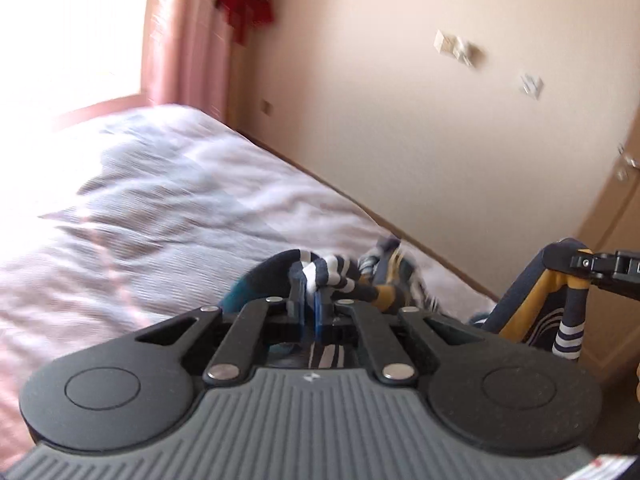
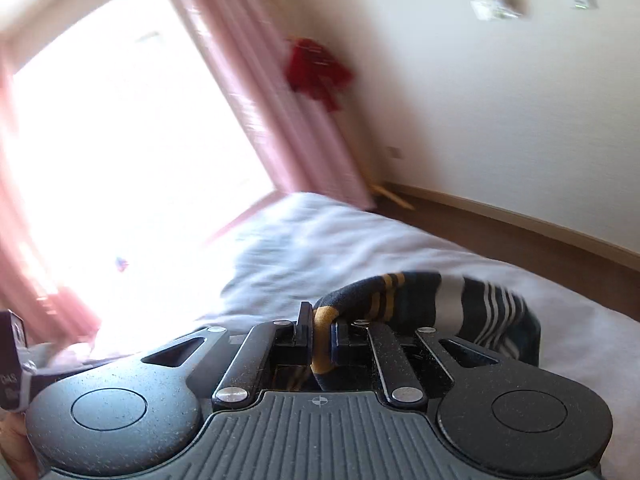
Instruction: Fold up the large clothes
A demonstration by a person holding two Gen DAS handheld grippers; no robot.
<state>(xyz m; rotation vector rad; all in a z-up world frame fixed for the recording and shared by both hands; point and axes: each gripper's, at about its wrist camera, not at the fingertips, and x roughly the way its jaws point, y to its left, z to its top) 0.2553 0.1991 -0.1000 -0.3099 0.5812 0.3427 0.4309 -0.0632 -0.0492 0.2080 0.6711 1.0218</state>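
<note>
Both hand-held grippers, left (image 1: pixel 311 296) and right (image 2: pixel 320 330), are clenching a bunched navy garment (image 2: pixel 440 300) with white and mustard stripes, which is draping ahead over the bed (image 1: pixel 160 208)

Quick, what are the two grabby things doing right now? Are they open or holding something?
Left hand-held gripper: shut on the striped garment, lifted over the bed.
Right hand-held gripper: shut on the same striped garment.
</note>
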